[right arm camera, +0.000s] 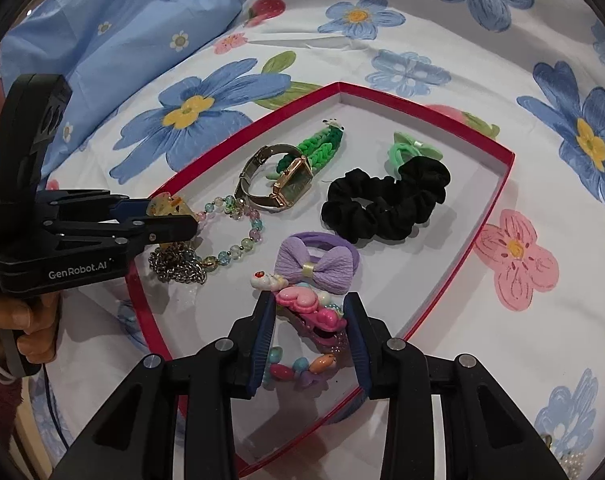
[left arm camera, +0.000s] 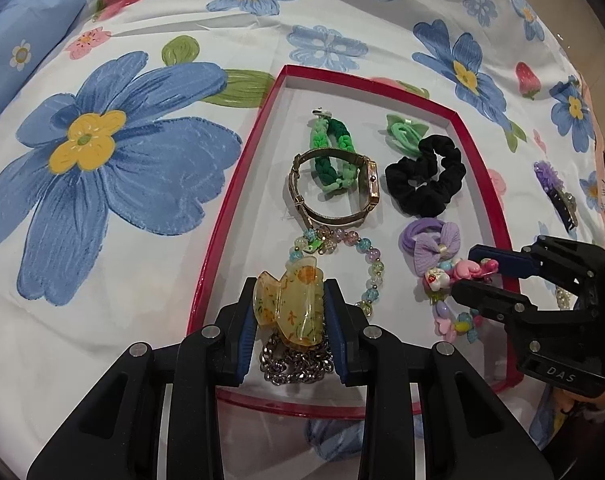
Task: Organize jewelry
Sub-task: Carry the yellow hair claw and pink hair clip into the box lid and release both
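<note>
A red-rimmed tray (left arm camera: 262, 160) (right arm camera: 442, 248) lies on a flowered bedsheet. My left gripper (left arm camera: 292, 296) (right arm camera: 192, 220) is shut on a yellow translucent claw clip (left arm camera: 290, 308) (right arm camera: 168, 206), held low over the tray's near left end, above a silver chain (left arm camera: 294, 364) (right arm camera: 178, 266). My right gripper (right arm camera: 309, 300) (left arm camera: 476, 276) is shut on a pink heart hair clip (right arm camera: 314, 312) (left arm camera: 476, 270), just above a colourful bead bracelet (right arm camera: 298, 368) (left arm camera: 456, 320). The tray also holds a gold watch (left arm camera: 372, 184) (right arm camera: 294, 184) and a glass-bead bracelet (left arm camera: 362, 260) (right arm camera: 242, 224).
Further back in the tray lie a green braided bracelet (left arm camera: 334, 148), a green bow tie (left arm camera: 404, 132), a black scrunchie (left arm camera: 426, 178) and a purple bow hair tie (left arm camera: 434, 246). A purple flower clip (left arm camera: 550, 178) and a pearl piece (right arm camera: 574, 460) sit on the sheet beyond the right rim.
</note>
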